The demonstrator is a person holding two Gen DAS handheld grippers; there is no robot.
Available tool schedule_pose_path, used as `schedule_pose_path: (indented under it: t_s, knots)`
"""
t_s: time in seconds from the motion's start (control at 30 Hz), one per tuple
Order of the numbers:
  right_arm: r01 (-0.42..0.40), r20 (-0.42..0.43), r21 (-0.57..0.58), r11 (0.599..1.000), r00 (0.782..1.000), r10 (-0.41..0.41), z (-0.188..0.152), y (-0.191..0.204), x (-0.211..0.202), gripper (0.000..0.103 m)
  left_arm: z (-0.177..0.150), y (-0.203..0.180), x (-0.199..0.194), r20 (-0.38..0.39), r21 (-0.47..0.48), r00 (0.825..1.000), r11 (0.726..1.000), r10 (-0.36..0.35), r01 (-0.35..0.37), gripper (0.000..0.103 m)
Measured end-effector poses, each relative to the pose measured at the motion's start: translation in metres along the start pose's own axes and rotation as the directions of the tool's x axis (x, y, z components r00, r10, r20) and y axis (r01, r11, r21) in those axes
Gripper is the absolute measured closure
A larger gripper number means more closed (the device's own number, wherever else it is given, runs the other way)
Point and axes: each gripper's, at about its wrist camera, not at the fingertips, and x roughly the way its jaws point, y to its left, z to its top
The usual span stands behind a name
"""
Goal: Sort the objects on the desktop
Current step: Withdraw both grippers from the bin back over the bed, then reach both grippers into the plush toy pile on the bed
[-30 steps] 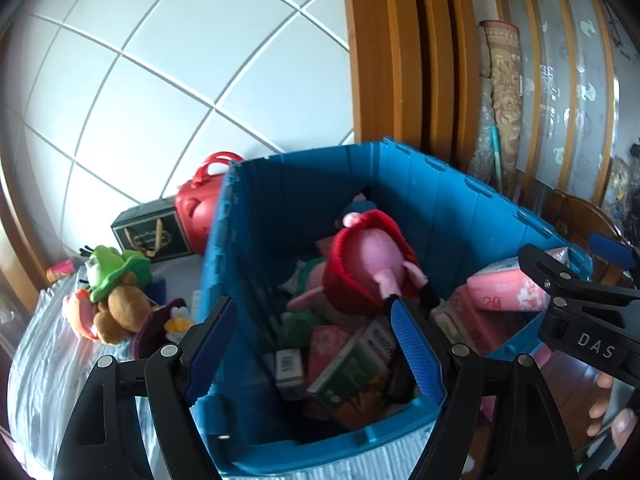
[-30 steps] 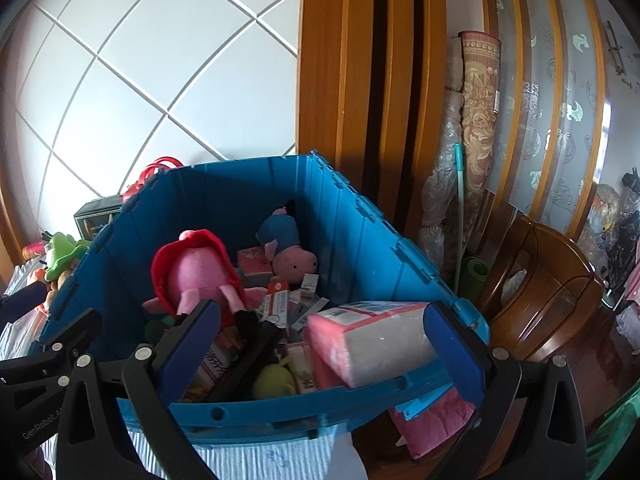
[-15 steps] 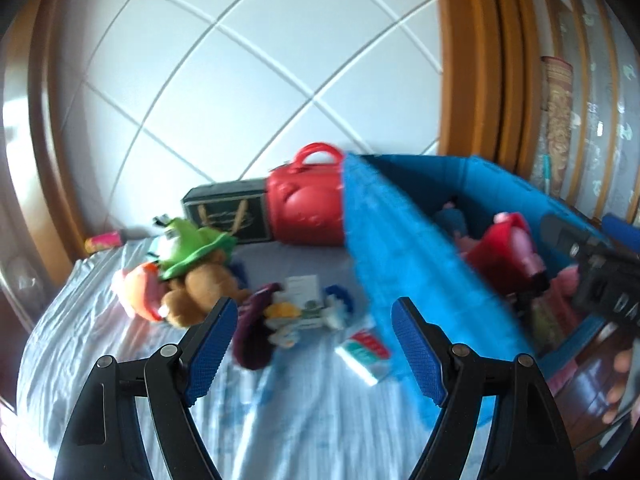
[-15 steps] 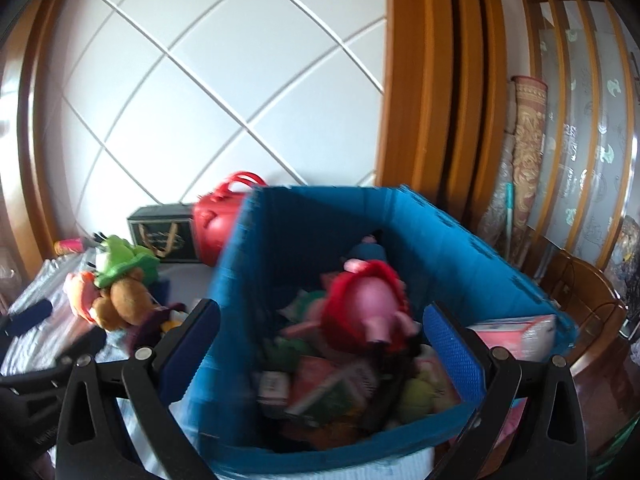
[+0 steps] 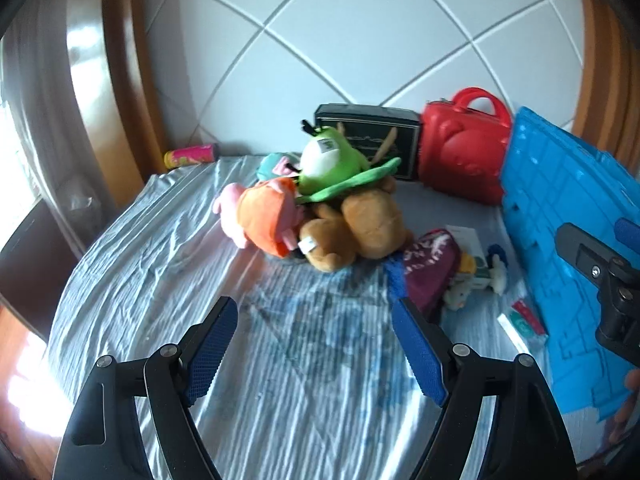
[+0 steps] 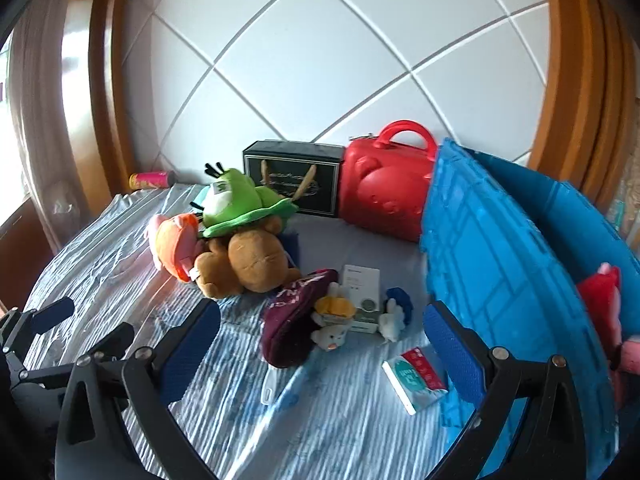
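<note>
surface point(image 5: 168, 280): striped cloth lying under plush pile point(image 5: 332, 208), blue bin point(image 6: 500, 264) standing right
left gripper point(image 5: 316, 340): hanging spread wide, gripping nothing
right gripper point(image 6: 320, 340): gaping, gripping nothing

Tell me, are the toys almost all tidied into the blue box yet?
Partly. A red and pink plush already lies in the blue box. Both the left gripper and right gripper are open, holding nothing. Left on the cloth: the plush pile, maroon pouch, small white toy and tissue pack.
</note>
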Motion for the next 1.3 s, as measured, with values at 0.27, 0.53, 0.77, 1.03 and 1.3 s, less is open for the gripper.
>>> schedule_pose_path:
  t_s: [0.27, 0.53, 0.77, 1.03, 1.3]
  knots:
    - [-0.133, -0.074, -0.023, 0.991, 0.989, 0.131, 0.015, 0.040, 0.070, 0.000, 0.015, 0.065, 0.047, -0.056, -0.088, 0.989, 0.986, 0.135, -0.140, 0.023]
    - [-0.163, -0.119, 0.057, 0.985, 0.978, 0.169, 0.033, 0.060, 0.124, 0.000, 0.045, 0.093, 0.100, -0.084, -0.042, 0.990, 0.992, 0.111, -0.115, 0.023]
    - [-0.077, -0.153, 0.139, 0.987, 0.983, 0.099, 0.062, 0.083, 0.170, 0.000, 0.096, 0.111, 0.161, -0.095, 0.030, 0.994, 0.998, 0.058, -0.055, 0.023]
    - [-0.032, -0.177, 0.180, 0.983, 0.982, 0.064, 0.102, 0.086, 0.239, 0.000, 0.154, 0.102, 0.232, -0.096, 0.083, 0.995, 0.997, 0.004, 0.004, 0.023]
    - [0.004, -0.295, 0.194, 0.981, 0.954, 0.054, 0.102, 0.078, 0.336, 0.063, 0.171, 0.054, 0.326, -0.189, 0.125, 0.980, 0.988, -0.065, 0.090, 0.038]
